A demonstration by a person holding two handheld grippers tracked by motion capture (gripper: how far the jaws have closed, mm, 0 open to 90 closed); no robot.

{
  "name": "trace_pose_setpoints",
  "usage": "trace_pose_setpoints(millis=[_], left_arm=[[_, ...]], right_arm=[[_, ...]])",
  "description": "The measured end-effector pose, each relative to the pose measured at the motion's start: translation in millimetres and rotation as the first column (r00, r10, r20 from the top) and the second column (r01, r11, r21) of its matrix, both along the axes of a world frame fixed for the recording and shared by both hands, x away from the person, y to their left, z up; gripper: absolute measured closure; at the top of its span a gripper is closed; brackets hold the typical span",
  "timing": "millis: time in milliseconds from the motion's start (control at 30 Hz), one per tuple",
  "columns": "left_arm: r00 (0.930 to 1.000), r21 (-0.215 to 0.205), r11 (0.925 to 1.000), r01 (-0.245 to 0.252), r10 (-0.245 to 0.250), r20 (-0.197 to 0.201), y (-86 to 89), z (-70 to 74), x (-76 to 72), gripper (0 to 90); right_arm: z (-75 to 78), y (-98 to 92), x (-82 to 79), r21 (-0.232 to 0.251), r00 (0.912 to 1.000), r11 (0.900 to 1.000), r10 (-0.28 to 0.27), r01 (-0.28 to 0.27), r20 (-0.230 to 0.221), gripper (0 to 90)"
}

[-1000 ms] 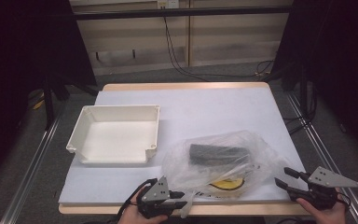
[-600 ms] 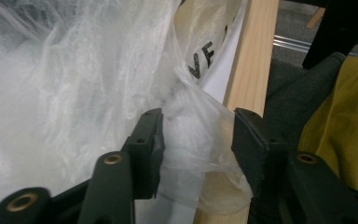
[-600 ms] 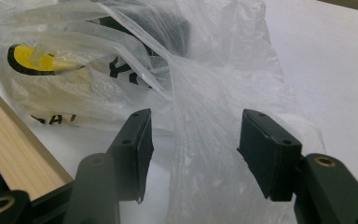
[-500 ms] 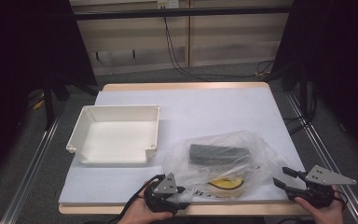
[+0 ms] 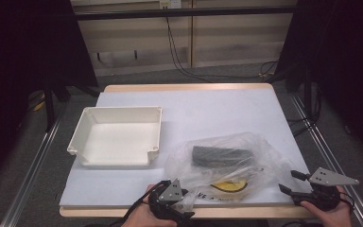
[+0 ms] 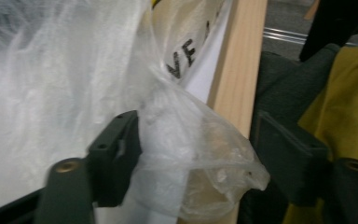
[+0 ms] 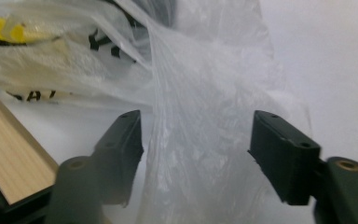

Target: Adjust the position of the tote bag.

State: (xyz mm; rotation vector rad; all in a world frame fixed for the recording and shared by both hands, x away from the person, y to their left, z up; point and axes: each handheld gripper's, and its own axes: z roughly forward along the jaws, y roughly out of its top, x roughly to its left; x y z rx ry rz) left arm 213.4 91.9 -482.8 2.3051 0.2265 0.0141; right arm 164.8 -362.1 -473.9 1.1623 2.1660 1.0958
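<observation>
Bag (image 5: 227, 163) lies at the table's (image 5: 217, 109) 5 o'clock, dark block (image 5: 221, 156) inside, white tray (image 5: 118, 137) empty at 9 o'clock. Left gripper (image 5: 172, 202) jaws have just been opening: film corner between them, pads apart. Right gripper (image 5: 297, 189) jaws likewise have just been opening, astride film, not clamped. Judged early: nothing is moved to the tray yet, regrip needed.

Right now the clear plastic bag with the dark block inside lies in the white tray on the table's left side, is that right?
Not quite: the high view shows the clear plastic bag, with the dark block inside, lying on the table to the right of the white tray, which is empty.
</observation>
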Motion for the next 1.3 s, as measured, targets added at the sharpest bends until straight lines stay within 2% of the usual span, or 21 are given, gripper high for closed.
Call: trace_pose_setpoints(millis=[33, 100, 133, 167, 200, 267, 300, 333, 367, 400, 467, 500, 533, 600, 633, 667, 800, 900, 1033, 1067, 1300], left_arm=[[0.9998, 0.016, 0.9998, -0.007, 0.007, 0.017, 1.2, 0.8, 0.4, 36.0], [0.9997, 0.002, 0.9999, -0.016, 0.016, 0.019, 2.3, 0.8, 2.3, 39.6], [0.9994, 0.003, 0.9996, -0.028, 0.027, 0.022, 3.0, 1.3, 3.4, 49.8], [0.9993, 0.011, 0.9995, -0.03, 0.03, 0.021, 4.1, 2.1, 4.5, 49.8], [0.999, 0.013, 0.999, -0.044, 0.043, 0.013, 6.0, 2.9, 6.4, 60.3], [0.9988, 0.006, 0.9988, -0.049, 0.049, -0.005, 8.8, 3.2, 10.2, 67.8], [0.9982, 0.012, 0.9983, -0.058, 0.058, -0.018, 10.6, 4.0, 11.3, 67.8], [0.9972, -0.003, 0.9977, -0.067, 0.067, -0.033, 11.2, 3.3, 12.5, 77.9], [0.997, 0.019, 0.9978, -0.064, 0.064, -0.042, 12.6, 5.0, 13.6, 77.9], [0.9974, 0.01, 0.9986, -0.053, 0.053, -0.049, 14.0, 4.7, 15.4, 84.6], [0.9968, 0.003, 0.9982, -0.06, 0.06, -0.052, 14.5, 5.0, 15.7, 86.7], [0.9968, 0.003, 0.9982, -0.06, 0.06, -0.052, 14.5, 5.0, 15.7, 87.3], [0.9967, 0.0, 0.9981, -0.061, 0.061, -0.053, 15.7, 7.3, 15.9, 87.6], [0.9967, 0.01, 0.998, -0.062, 0.063, -0.051, 16.8, 9.8, 15.7, 87.8], [0.9967, -0.002, 0.9982, -0.061, 0.06, -0.054, 18.1, 11.3, 16.3, 87.8], [0.9963, -0.022, 0.9972, -0.071, 0.07, -0.05, 21.0, 15.0, 17.1, 88.1], [0.9941, -0.049, 0.9938, -0.1, 0.098, -0.047, 28.5, 22.7, 19.6, 88.5], [0.9934, -0.066, 0.9918, -0.109, 0.106, -0.043, 33.4, 28.4, 21.4, 88.7], [0.9905, -0.093, 0.9864, -0.136, 0.133, -0.033, 40.1, 37.8, 23.8, 88.8], [0.9904, -0.115, 0.9837, -0.138, 0.135, -0.029, 43.3, 43.4, 24.4, 88.8], [0.9895, -0.108, 0.9836, -0.144, 0.144, -0.013, 49.5, 51.3, 28.9, 88.9]], right_arm=[[-2.4, 0.4, 1.5, -0.013, 0.9999, 1.0, -0.004, 0.004, -0.011, 29.1], [-3.8, 1.0, 2.9, -0.024, 0.9997, 1.0, -0.001, 0.001, -0.026, 29.1], [-4.9, 2.2, 4.7, -0.036, 0.9995, 0.999, 0.0, -0.002, -0.032, 29.5], [-4.9, 2.2, 4.7, -0.036, 0.9995, 0.999, 0.0, -0.002, -0.032, 29.5], [-7.3, 3.7, 6.0, -0.049, 0.9986, 0.999, 0.008, -0.01, -0.052, 31.9], [-8.9, 5.1, 7.0, -0.067, 0.9975, 0.998, 0.009, -0.014, -0.07, 35.5], [-8.9, 5.1, 7.0, -0.067, 0.9975, 0.998, 0.009, -0.014, -0.07, 35.5], [-9.4, 5.0, 7.6, -0.061, 0.9966, 0.998, 0.008, -0.013, -0.082, 38.0], [-9.4, 5.0, 7.6, -0.061, 0.9966, 0.998, 0.008, -0.013, -0.082, 38.0], [-9.6, 3.6, 7.5, -0.051, 0.9967, 0.999, 0.006, -0.01, -0.081, 46.1], [-9.3, 2.7, 7.7, -0.042, 0.9962, 0.999, -0.001, -0.002, -0.087, 53.2], [-9.3, 2.7, 7.7, -0.042, 0.9962, 0.999, -0.001, -0.002, -0.087, 53.2], [-8.9, 1.9, 7.6, -0.03, 0.9959, 1.0, 0.003, -0.005, -0.09, 64.0], [-8.7, 0.8, 7.6, -0.02, 0.996, 1.0, 0.002, -0.004, -0.089, 68.2], [-8.7, 0.8, 7.6, -0.02, 0.996, 1.0, 0.002, -0.004, -0.089, 68.2], [-7.5, -0.4, 7.2, 0.0, 0.9965, 1.0, 0.01, -0.01, -0.082, 73.7], [-5.0, -1.8, 6.3, 0.019, 0.9973, 1.0, 0.014, -0.013, -0.073, 80.2], [-3.0, -3.3, 6.5, 0.029, 0.9981, 1.0, 0.01, -0.008, -0.061, 81.1], [4.4, -4.9, 6.7, 0.051, 0.9995, 0.999, -0.008, 0.01, -0.031, 76.8], [7.4, -3.9, 6.4, 0.05, 0.9997, 0.999, -0.001, 0.003, -0.025, 76.3], [21.8, 0.4, 7.8, 0.058, 0.9994, 0.998, 0.031, -0.032, 0.011, 80.9]])
